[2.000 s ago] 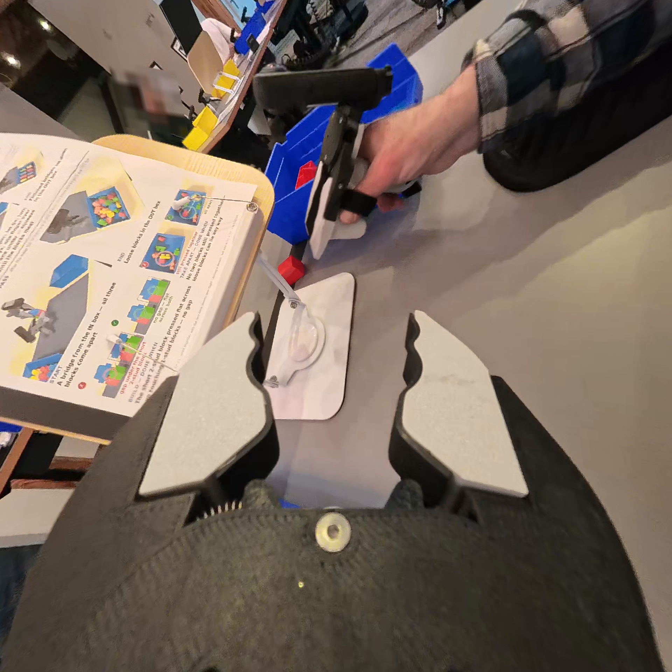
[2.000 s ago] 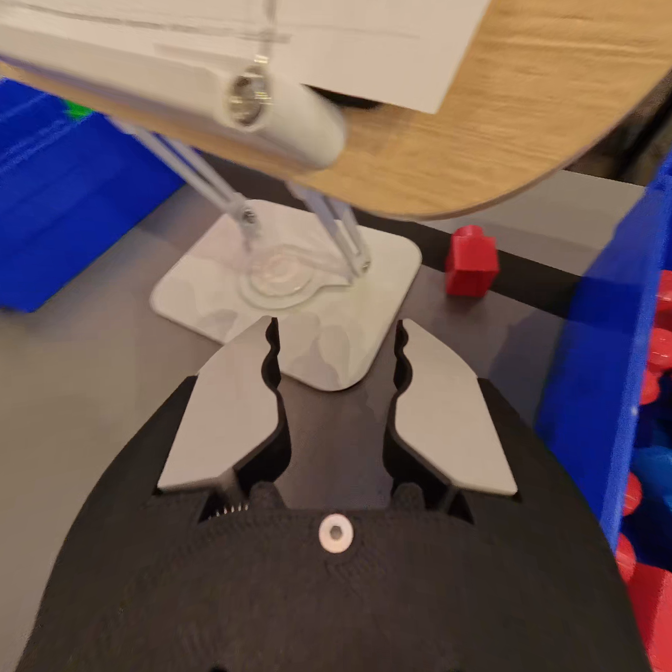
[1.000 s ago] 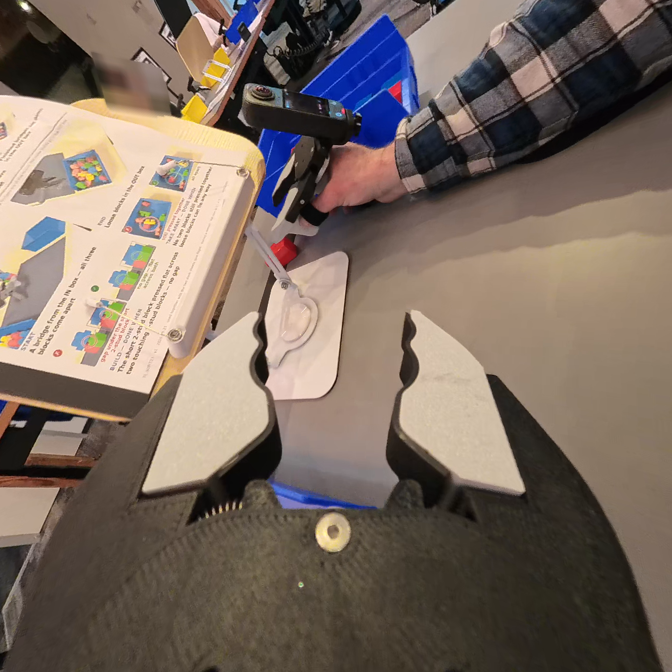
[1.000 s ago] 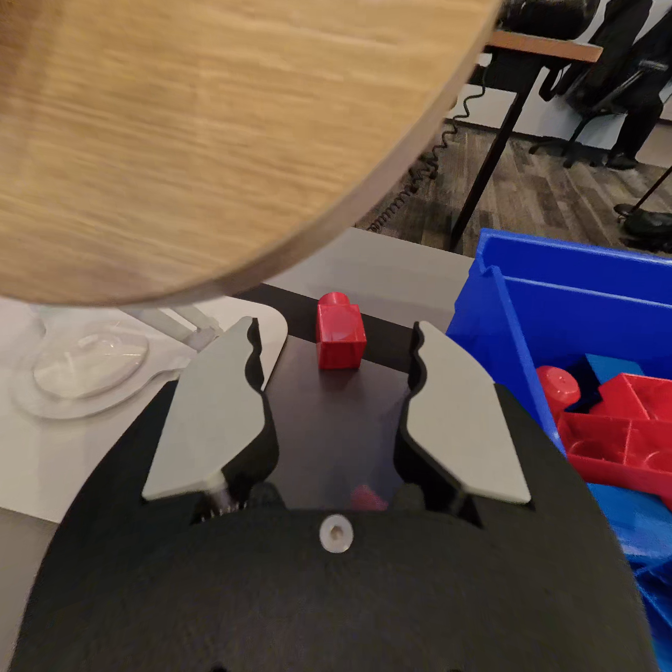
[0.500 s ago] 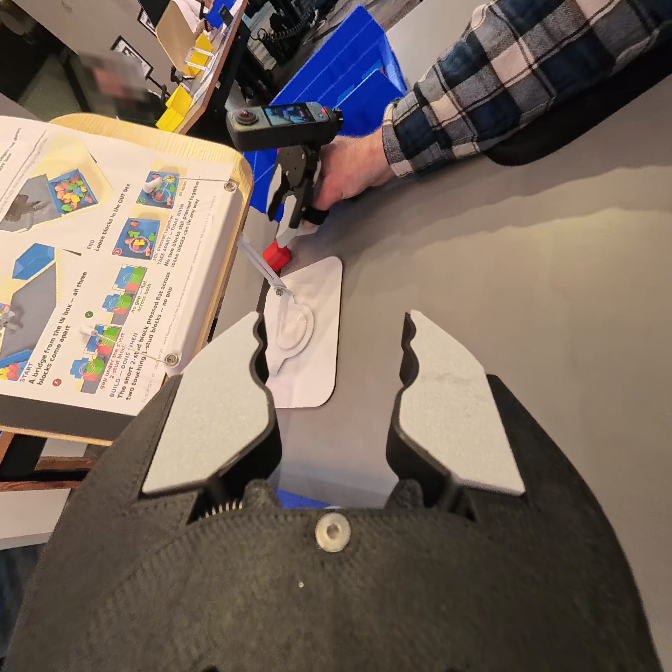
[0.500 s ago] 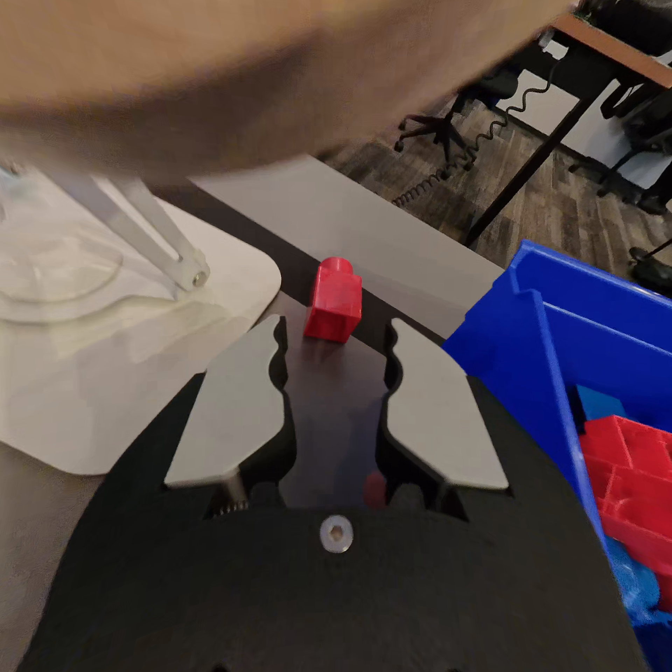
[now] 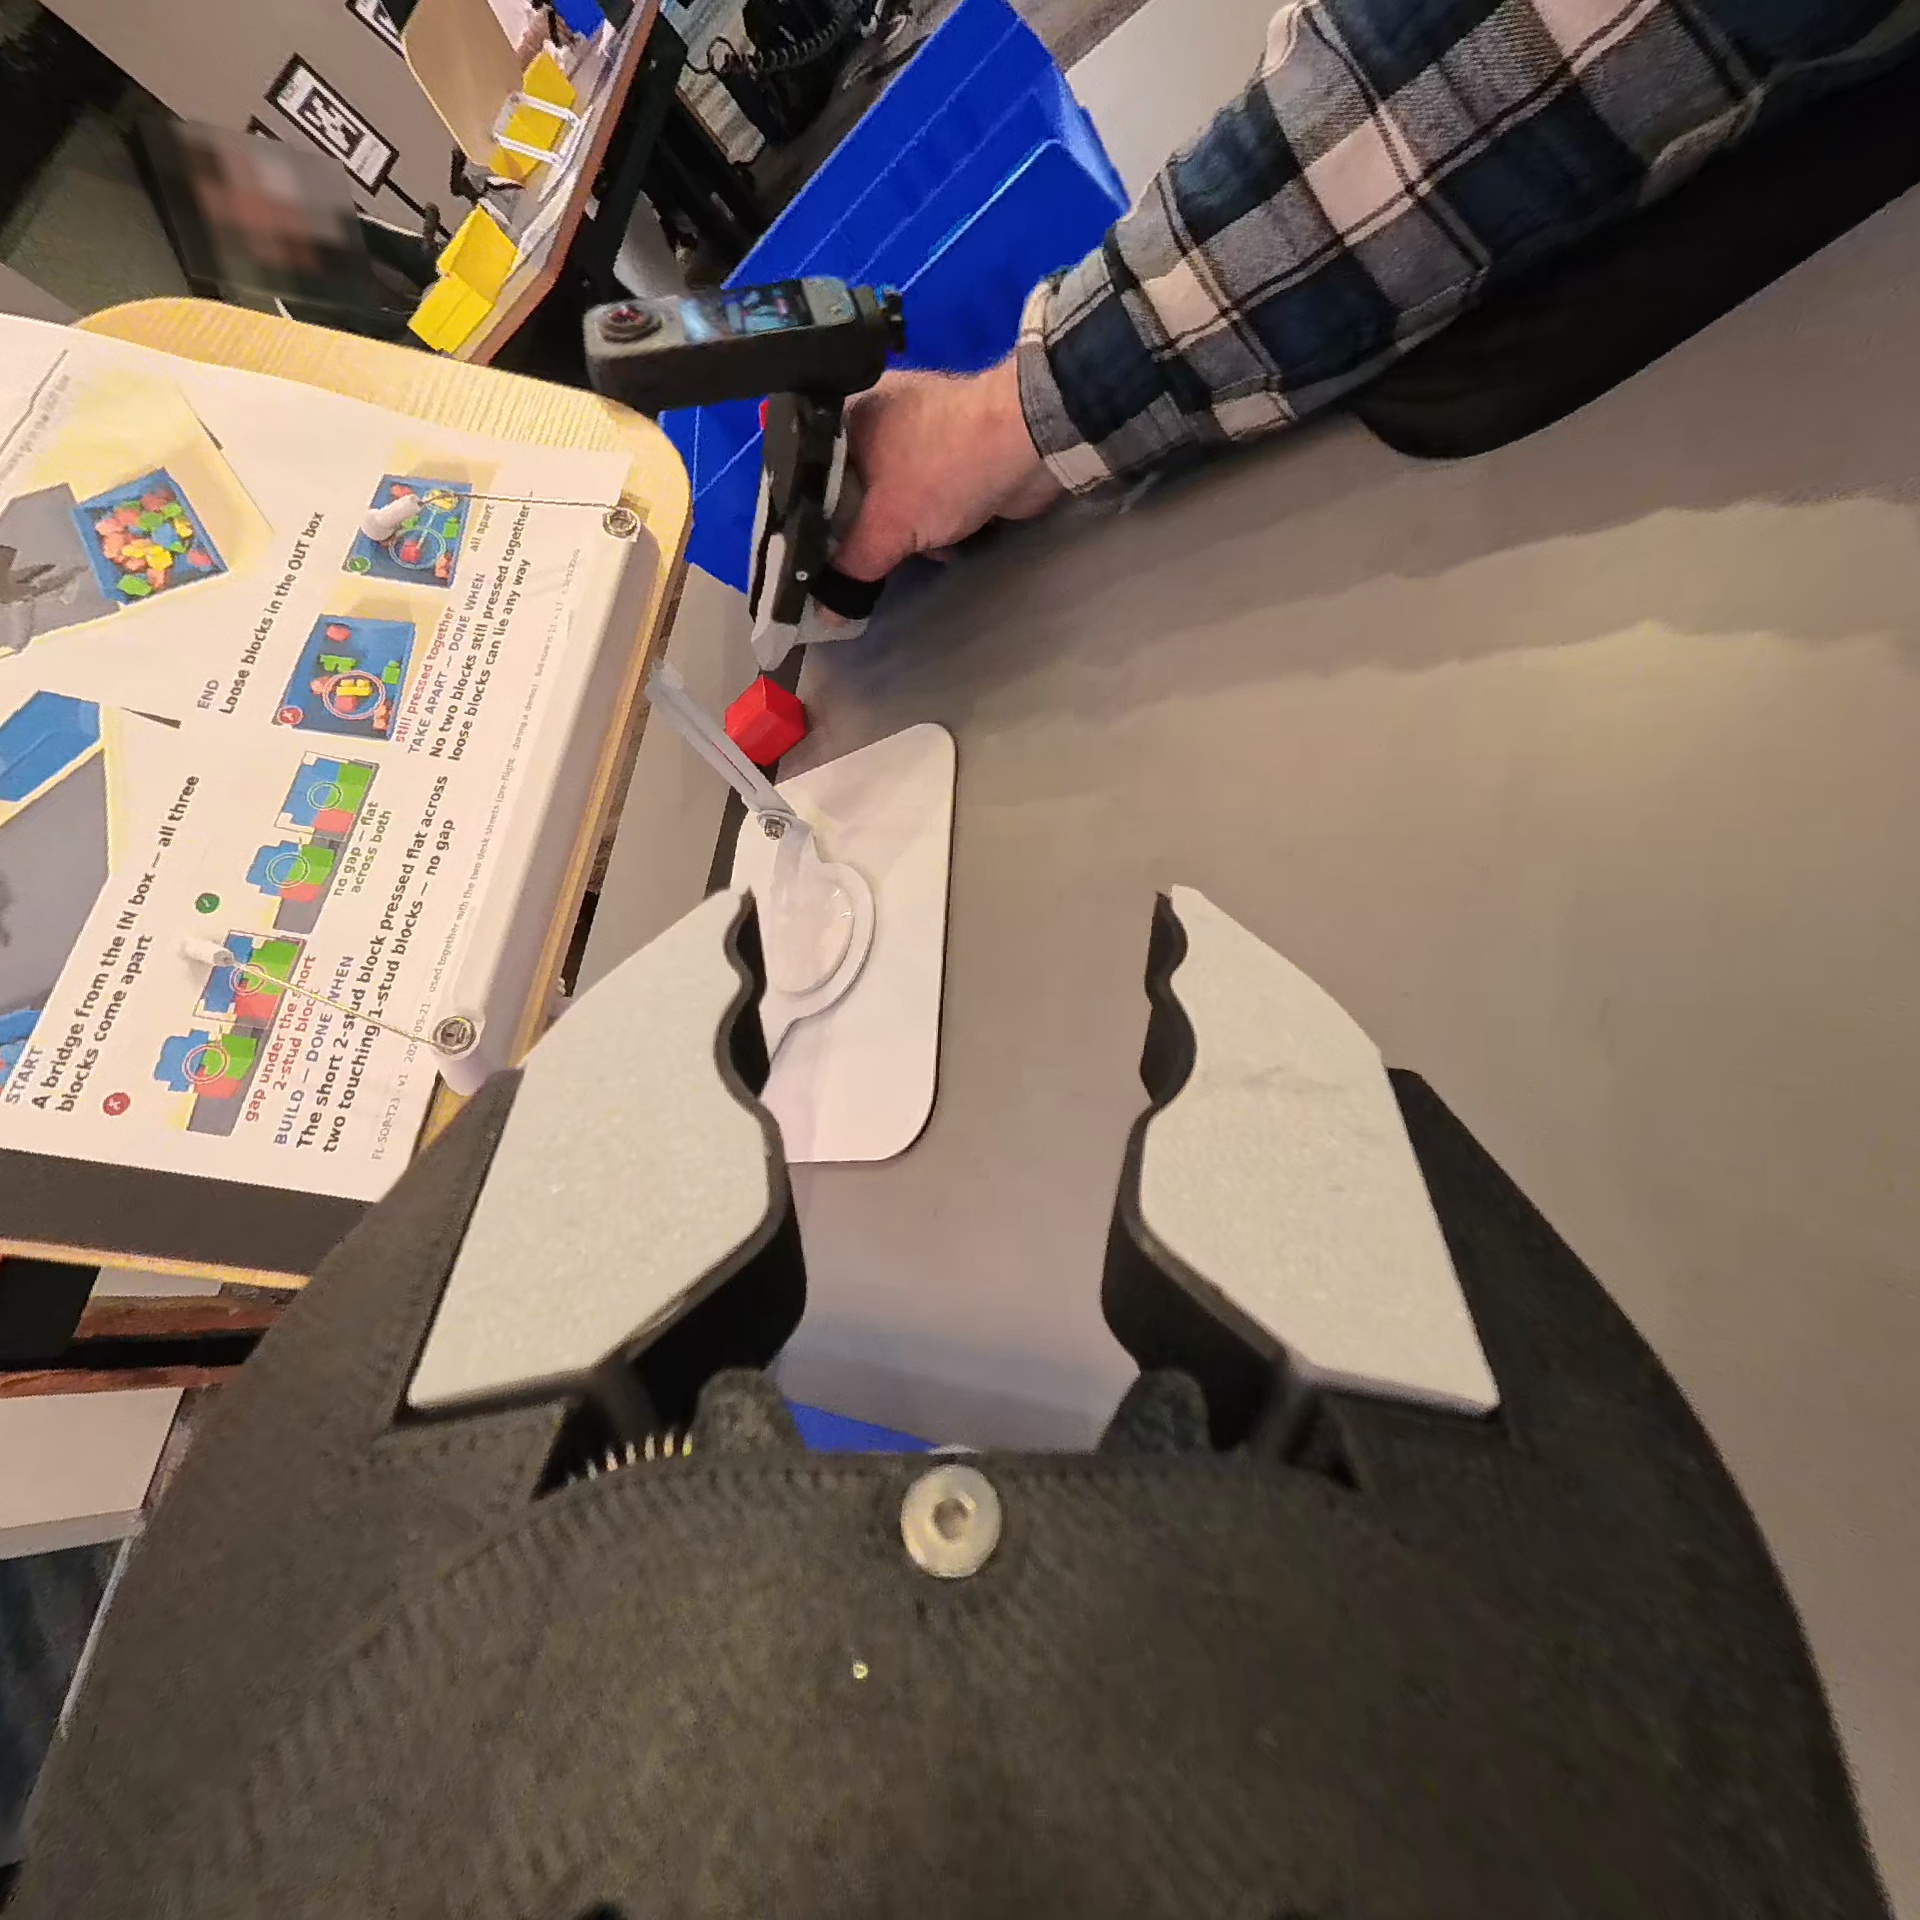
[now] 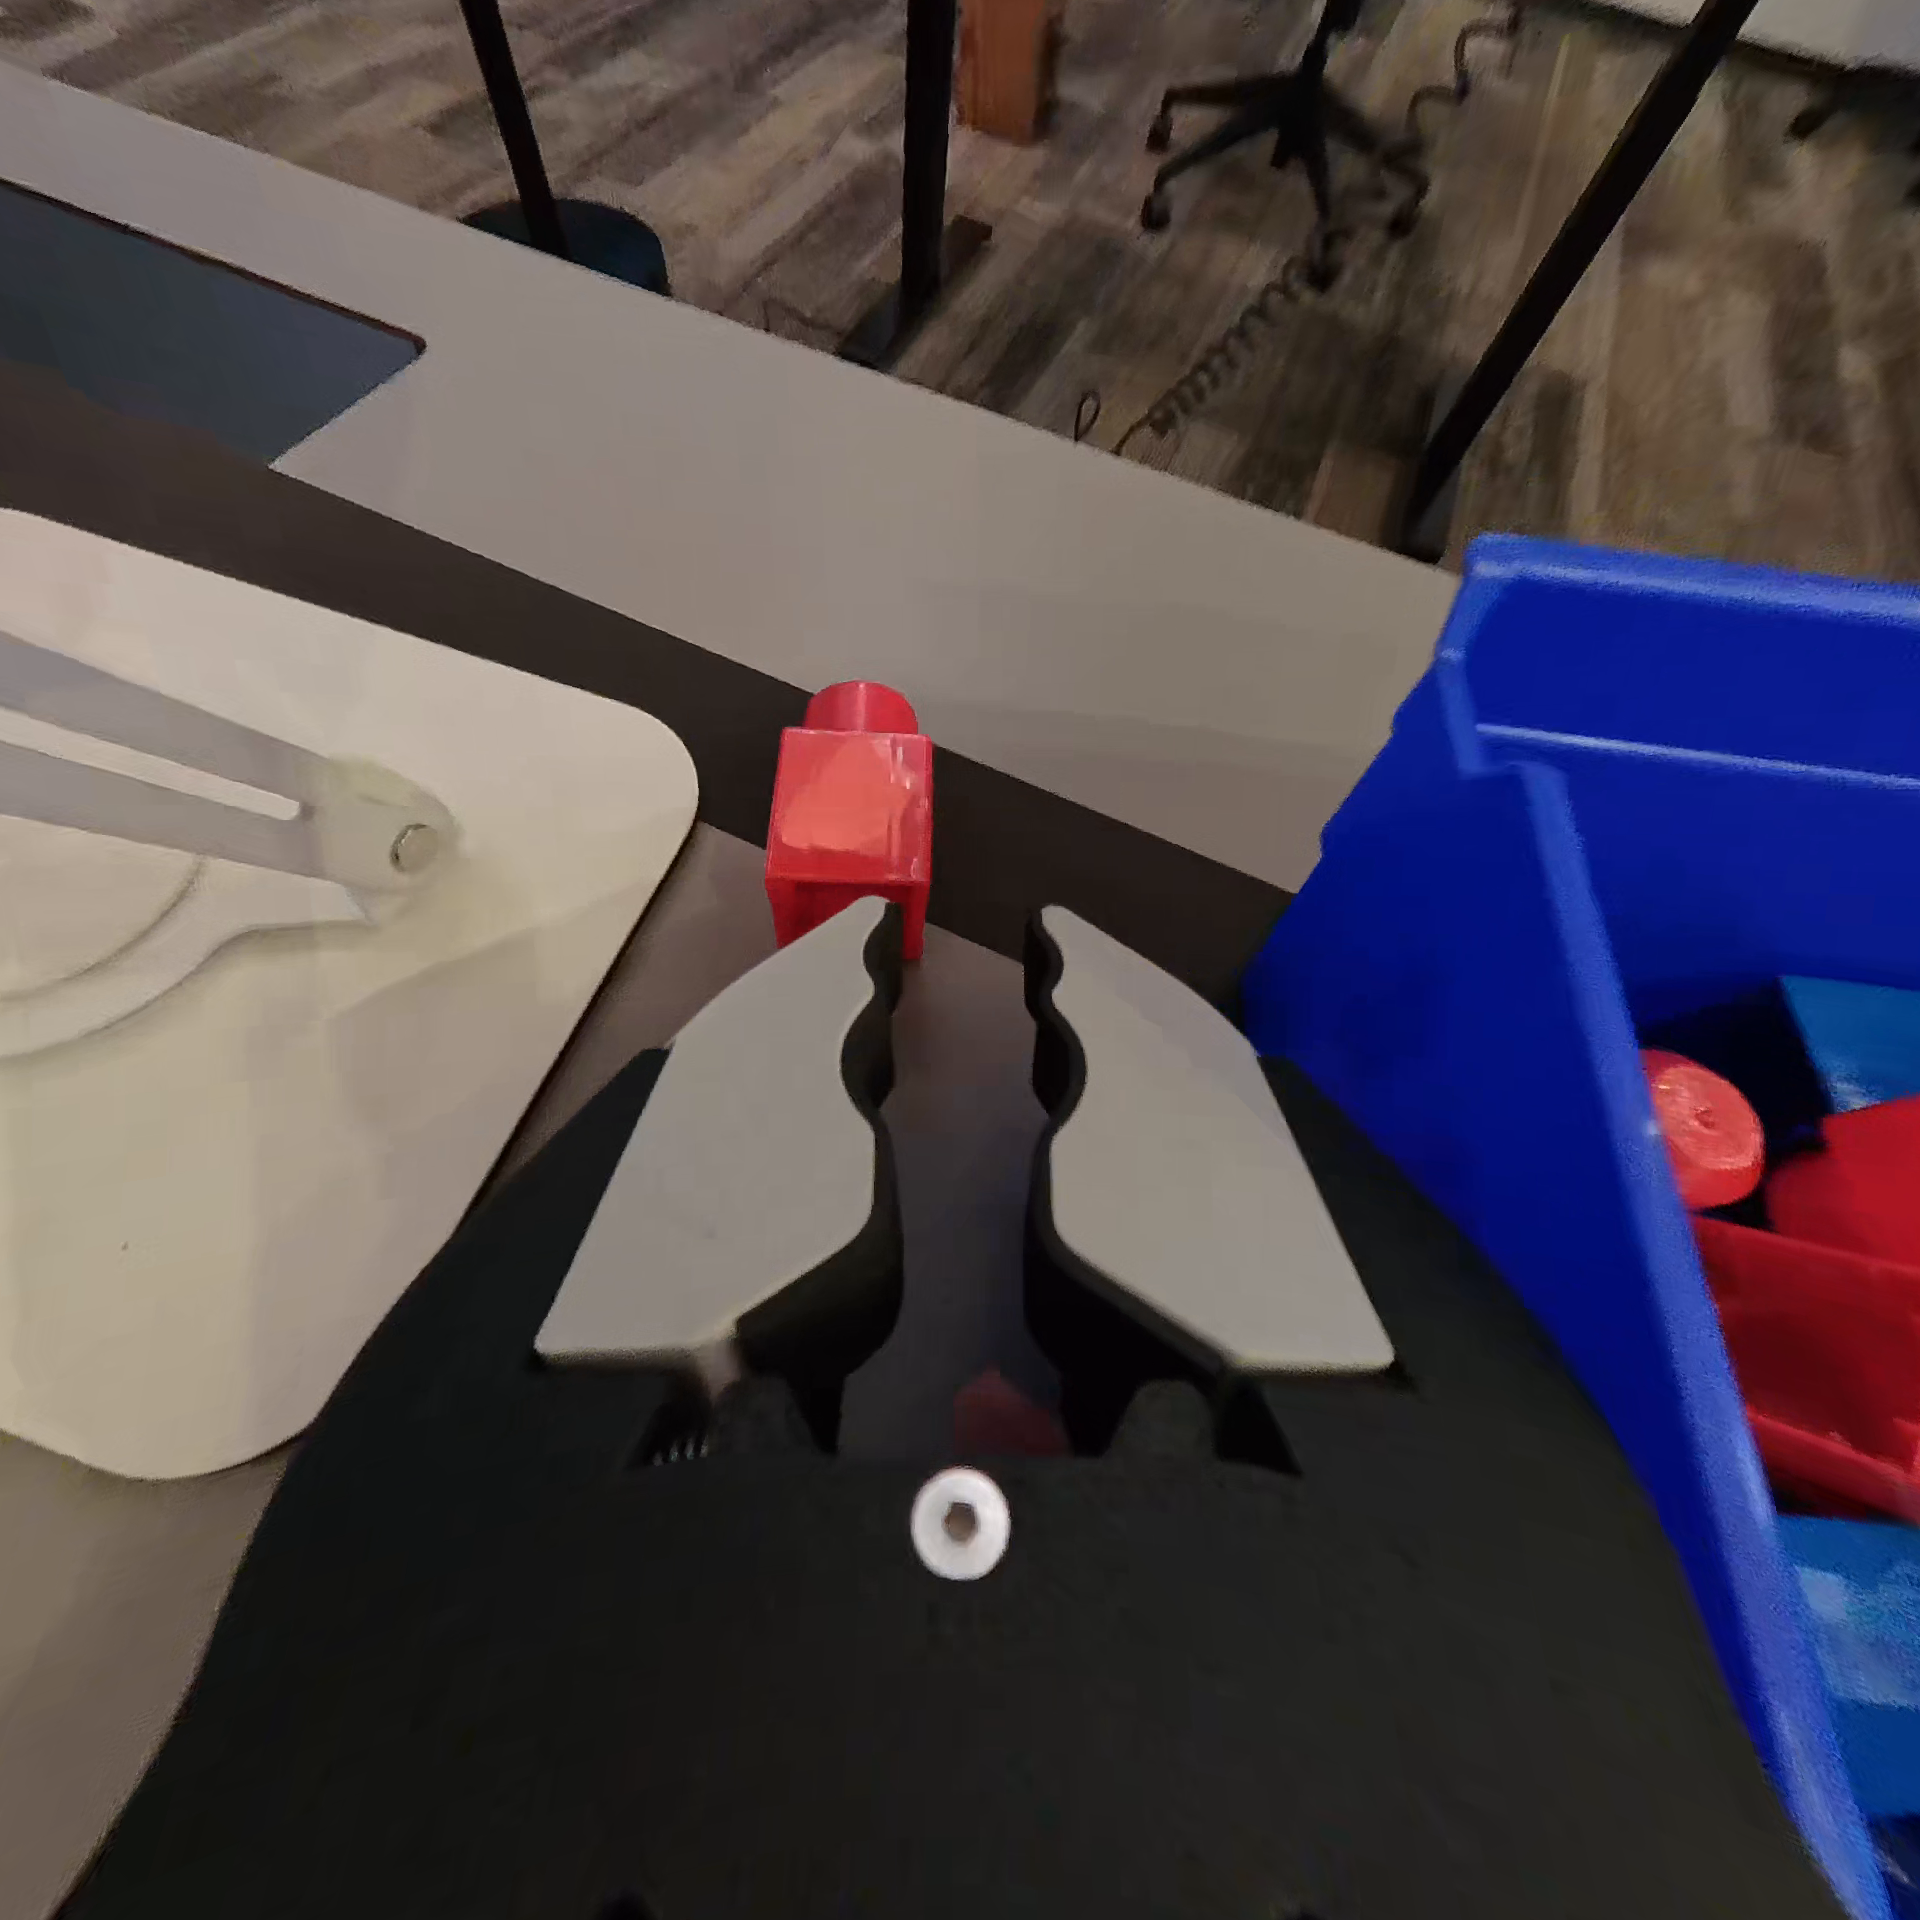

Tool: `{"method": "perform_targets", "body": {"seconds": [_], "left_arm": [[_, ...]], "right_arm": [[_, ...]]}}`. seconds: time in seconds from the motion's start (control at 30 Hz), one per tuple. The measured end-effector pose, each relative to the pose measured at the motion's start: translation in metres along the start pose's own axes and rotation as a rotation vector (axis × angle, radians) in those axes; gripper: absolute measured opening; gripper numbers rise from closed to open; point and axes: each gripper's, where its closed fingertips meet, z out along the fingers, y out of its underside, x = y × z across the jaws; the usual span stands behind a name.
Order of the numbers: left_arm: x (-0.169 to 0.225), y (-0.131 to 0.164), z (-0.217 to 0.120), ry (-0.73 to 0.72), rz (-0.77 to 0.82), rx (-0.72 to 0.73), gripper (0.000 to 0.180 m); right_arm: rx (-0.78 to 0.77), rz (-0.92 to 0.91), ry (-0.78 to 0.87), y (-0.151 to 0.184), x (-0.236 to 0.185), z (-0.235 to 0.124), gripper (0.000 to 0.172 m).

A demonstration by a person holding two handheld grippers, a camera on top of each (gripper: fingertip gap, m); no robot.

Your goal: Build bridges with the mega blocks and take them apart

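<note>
L wrist view: left gripper wide open, nothing between fingers, over grey table. 1 red block far ahead, just below right gripper tips, beside white stand base.
R wrist view: right gripper part-closed, grips nothing; block just beyond L fingertip, on its side, stud pointing far. 1 blue bin right, w/ more blocks.

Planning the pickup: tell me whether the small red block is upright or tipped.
Tipped. The red block lies on its side, stud pointing away and hollow underside facing the right gripper.
</note>
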Motion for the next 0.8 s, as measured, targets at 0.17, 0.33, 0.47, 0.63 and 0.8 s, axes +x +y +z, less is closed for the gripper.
{"method": "perform_targets", "body": {"seconds": [0.17,0.33,0.47,0.63,0.8], "left_arm": [[0.001,-0.001,0.0,0.003,0.008,-0.011,0.07],[0.0,0.0,0.002,0.006,0.006,-0.019,0.07],[0.0,-0.002,0.003,0.009,0.017,-0.026,0.07],[0.002,0.0,0.004,0.015,0.021,-0.039,0.07],[-0.002,0.003,0.0,0.006,0.027,-0.052,0.07]], "right_arm": [[-0.069,0.093,-0.04,0.007,0.0,0.008,0.026],[-0.133,0.108,-0.067,0.011,-0.004,0.02,0.026],[-0.156,0.082,-0.065,0.009,-0.006,0.03,0.008],[-0.151,0.068,-0.067,0.003,-0.006,0.039,0.001],[-0.122,0.063,-0.085,0.0,-0.013,0.031,0.001]]}}
